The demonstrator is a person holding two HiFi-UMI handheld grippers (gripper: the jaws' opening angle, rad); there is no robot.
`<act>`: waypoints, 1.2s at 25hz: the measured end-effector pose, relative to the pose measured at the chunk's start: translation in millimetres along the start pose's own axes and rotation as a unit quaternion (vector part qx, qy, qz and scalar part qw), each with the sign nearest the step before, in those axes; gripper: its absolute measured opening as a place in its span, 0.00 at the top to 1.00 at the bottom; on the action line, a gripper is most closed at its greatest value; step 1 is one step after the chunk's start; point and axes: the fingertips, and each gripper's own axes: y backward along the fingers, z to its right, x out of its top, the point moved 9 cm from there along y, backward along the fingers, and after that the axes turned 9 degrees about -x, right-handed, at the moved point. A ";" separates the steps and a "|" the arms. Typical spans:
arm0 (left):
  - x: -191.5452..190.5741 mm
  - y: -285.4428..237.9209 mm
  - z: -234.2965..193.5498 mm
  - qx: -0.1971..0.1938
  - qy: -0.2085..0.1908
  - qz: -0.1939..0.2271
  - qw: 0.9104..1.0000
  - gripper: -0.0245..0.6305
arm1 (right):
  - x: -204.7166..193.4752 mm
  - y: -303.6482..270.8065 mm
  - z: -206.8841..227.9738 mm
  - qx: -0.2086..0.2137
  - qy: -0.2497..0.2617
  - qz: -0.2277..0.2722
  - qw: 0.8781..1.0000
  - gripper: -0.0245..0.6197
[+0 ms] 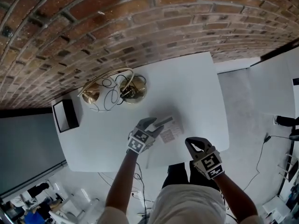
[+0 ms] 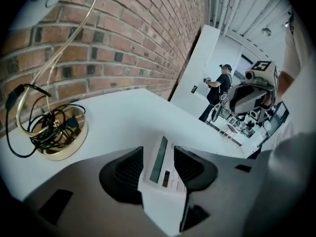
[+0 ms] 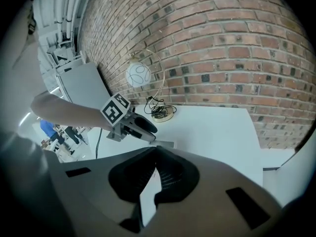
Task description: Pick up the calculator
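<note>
The calculator (image 1: 169,127), a flat white one with a grey display strip, lies on the white table (image 1: 196,87) near its front edge. My left gripper (image 1: 156,126) is down over its left end. In the left gripper view the calculator (image 2: 160,169) sits between the wide-spread jaws of the left gripper (image 2: 159,154), and the pads do not press on it. My right gripper (image 1: 189,143) hovers off the table's front right, apart from the calculator. In the right gripper view its fingertips (image 3: 154,151) meet with nothing held.
A gold lamp base (image 1: 133,91) with a tangled black cord stands at the back of the table, next to a second gold disc (image 1: 91,94). A black open box (image 1: 65,115) sits at the table's left edge. The brick wall (image 1: 140,27) runs behind.
</note>
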 end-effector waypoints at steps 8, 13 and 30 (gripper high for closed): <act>-15.2 -31.3 -21.3 -0.079 0.037 -0.072 0.994 0.63 | -12.9 -6.2 -4.5 0.017 -0.031 -0.015 0.999 0.94; -24.1 -44.4 -29.2 -0.131 0.088 -0.085 0.984 0.64 | -16.5 -7.3 -5.2 0.014 -0.041 -0.020 0.999 0.94; -38.5 -33.3 -10.8 -0.190 0.194 -0.017 0.962 0.80 | -13.5 11.0 -6.9 -0.016 -0.038 -0.010 0.999 0.94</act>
